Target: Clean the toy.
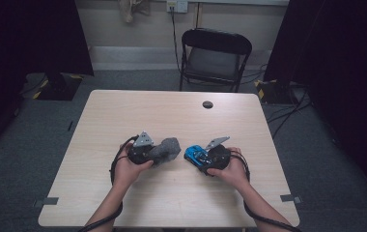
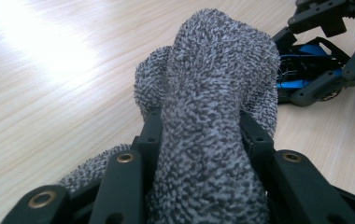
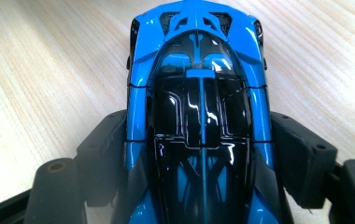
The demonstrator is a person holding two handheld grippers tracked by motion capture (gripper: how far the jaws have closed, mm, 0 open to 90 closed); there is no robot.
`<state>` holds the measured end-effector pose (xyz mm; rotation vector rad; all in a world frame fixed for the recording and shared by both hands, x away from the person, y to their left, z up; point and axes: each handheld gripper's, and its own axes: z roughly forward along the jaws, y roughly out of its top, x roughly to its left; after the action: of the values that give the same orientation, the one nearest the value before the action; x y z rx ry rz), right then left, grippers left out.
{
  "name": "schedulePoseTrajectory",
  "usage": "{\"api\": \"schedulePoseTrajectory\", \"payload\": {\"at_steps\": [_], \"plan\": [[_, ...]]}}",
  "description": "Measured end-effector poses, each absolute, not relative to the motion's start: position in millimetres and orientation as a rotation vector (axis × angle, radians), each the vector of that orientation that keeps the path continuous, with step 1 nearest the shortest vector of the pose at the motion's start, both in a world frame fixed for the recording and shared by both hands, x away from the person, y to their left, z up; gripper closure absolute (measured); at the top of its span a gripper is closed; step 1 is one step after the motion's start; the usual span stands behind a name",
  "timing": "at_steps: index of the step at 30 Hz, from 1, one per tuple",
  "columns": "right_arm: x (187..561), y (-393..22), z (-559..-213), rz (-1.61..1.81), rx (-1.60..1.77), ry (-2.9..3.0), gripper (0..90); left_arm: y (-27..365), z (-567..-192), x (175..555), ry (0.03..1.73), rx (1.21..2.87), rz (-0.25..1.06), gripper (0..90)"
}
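Item: grey terry cloth (image 2: 213, 107), clamped in left hand-held gripper (image 1: 158, 152), beside blue toy car (image 3: 199, 116) gripped by its flanks in right hand-held gripper (image 1: 198, 158), mid-worktop (image 1: 172, 116); wipe lightly, car held steady.

The grey cloth (image 2: 217, 93) is seen to be a nubby, looped terry fabric, rough and matt. The toy car (image 3: 199, 121) is finished in glossy blue and black plastic, with highlights caught on its smooth roof. The jaws are made of matt black plastic with brass-coloured inserts. The surface (image 1: 123, 116) is laid in pale wood-grain laminate, smooth with a soft sheen.
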<state>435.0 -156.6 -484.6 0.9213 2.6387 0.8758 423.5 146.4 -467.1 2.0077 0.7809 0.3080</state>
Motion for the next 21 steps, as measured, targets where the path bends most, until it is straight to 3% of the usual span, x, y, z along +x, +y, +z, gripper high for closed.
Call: {"api": "schedulePoseTrajectory", "payload": {"at_steps": [21], "plan": [[430,-157,-471,0.94,0.887,2.614,27.9,147,-462,432,0.819,1.985,0.343,60.6]]}}
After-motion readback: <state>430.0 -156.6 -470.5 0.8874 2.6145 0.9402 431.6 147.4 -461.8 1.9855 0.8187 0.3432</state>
